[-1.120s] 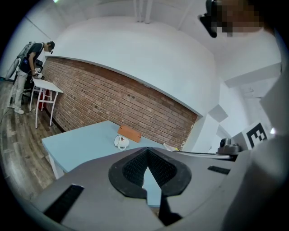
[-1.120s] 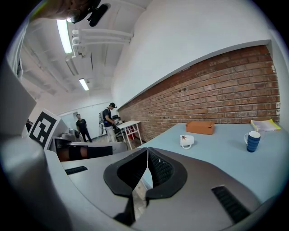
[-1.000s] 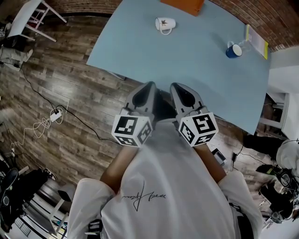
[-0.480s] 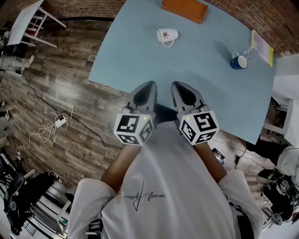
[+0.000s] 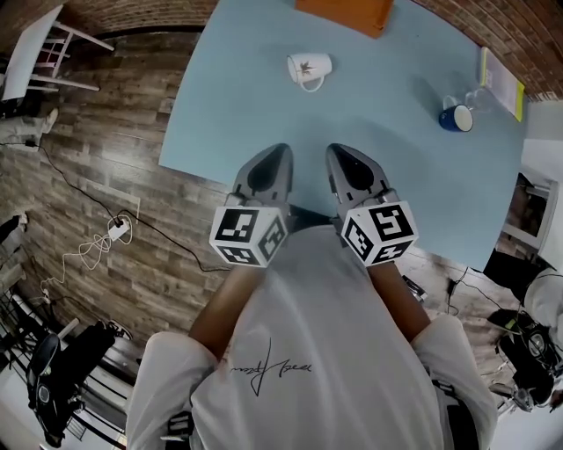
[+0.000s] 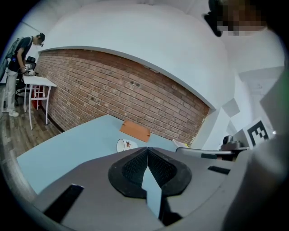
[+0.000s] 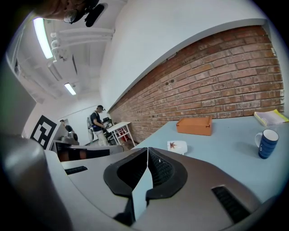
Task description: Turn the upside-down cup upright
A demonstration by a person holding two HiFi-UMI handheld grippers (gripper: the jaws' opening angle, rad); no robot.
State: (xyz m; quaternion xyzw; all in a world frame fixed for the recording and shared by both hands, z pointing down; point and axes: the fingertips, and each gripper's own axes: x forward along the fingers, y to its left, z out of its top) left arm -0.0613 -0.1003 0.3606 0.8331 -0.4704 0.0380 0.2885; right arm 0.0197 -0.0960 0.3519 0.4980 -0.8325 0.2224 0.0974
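Far left, a white cable (image 5: 84, 246) coils on the wooden floor (image 5: 114, 149). Moving in, the light blue table (image 5: 237, 97) fills the upper middle of the head view. The left gripper (image 5: 281, 148) hangs over the table's near edge, and in the left gripper view its jaws meet at the tips with nothing between them. Its marker cube sits close against the person's white shirt (image 5: 308, 352).

Up the table, the white cup (image 5: 308, 67) with a leaf print lies on its side, rim to the left and handle toward the near edge, well apart from both grippers. Just beyond it, an orange box (image 5: 345, 13) lies at the far edge near the brick wall.

Across to the right gripper (image 5: 336, 148), level with its twin and just beside it. In the right gripper view its 2 jaws are pressed tip to tip and carry nothing, and the white cup shows ahead of them.

Further right, a blue mug (image 5: 457, 118) stands upright, mouth up, with a yellow-edged book (image 5: 501, 81) just beyond it near the table's right edge.
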